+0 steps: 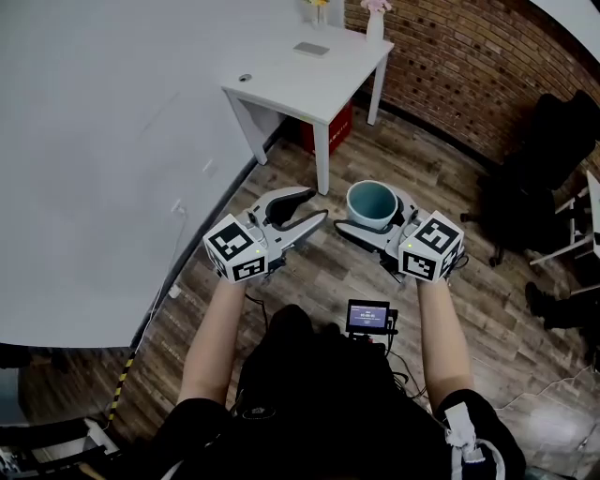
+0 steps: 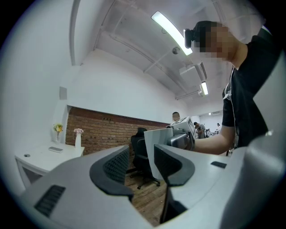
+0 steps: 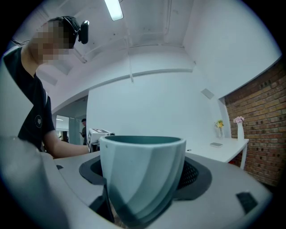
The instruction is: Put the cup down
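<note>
A pale teal cup [image 1: 371, 203] stands upright between the jaws of my right gripper [image 1: 373, 223], held in the air above the wooden floor. In the right gripper view the cup [image 3: 142, 174] fills the gap, with both dark pads pressed on its sides. My left gripper [image 1: 296, 214] hovers to the left of the cup at about the same height, its jaws apart with nothing between them. From the left gripper view, the left gripper [image 2: 139, 167] looks across at the right gripper's marker cube [image 2: 183, 129] and the forearm behind it.
A white table [image 1: 323, 80] stands ahead by the white wall, with a small grey slab [image 1: 311, 49], a vase [image 1: 375, 23] and a red box [image 1: 335, 129] beneath it. A dark office chair [image 1: 539, 169] sits at the right by the brick wall. Cables lie on the floor.
</note>
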`<action>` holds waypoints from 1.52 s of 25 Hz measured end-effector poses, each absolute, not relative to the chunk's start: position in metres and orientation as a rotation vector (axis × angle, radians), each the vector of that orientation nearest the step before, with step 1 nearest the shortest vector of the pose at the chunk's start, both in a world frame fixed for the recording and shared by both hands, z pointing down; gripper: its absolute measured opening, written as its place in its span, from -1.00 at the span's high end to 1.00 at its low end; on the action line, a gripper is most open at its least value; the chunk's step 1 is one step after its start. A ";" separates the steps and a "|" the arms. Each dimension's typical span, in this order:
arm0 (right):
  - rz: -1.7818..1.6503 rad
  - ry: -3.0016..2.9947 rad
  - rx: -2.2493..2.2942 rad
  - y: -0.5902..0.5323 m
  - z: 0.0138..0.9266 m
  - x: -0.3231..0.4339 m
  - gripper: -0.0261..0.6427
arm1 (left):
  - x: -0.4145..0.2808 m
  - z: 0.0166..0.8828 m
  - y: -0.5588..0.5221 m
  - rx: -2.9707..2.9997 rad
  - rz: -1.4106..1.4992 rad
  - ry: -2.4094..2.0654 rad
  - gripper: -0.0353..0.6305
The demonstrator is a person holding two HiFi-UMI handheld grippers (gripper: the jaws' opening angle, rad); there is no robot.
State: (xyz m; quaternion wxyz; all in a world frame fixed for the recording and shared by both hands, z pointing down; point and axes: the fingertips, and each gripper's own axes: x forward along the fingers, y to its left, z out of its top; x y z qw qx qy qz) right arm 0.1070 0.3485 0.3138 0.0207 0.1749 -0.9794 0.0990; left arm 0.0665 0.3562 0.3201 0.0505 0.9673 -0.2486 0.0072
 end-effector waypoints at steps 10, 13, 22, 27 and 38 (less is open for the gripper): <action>0.349 -3.020 0.549 0.311 0.335 0.103 -0.27 | 0.065 0.339 0.318 2.938 0.031 -0.733 0.40; 0.354 -3.013 0.572 0.292 0.344 0.102 -0.27 | 0.064 0.347 0.298 2.947 0.028 -0.708 0.40; 0.392 -3.001 0.648 0.212 0.362 0.089 -0.27 | 0.044 0.366 0.216 2.933 0.015 -0.666 0.40; 0.414 -2.987 0.678 0.159 0.366 0.064 -0.27 | 0.016 0.371 0.161 2.923 0.022 -0.639 0.40; 0.382 -2.986 0.675 0.089 0.368 0.019 -0.27 | -0.030 0.372 0.090 2.947 -0.001 -0.665 0.40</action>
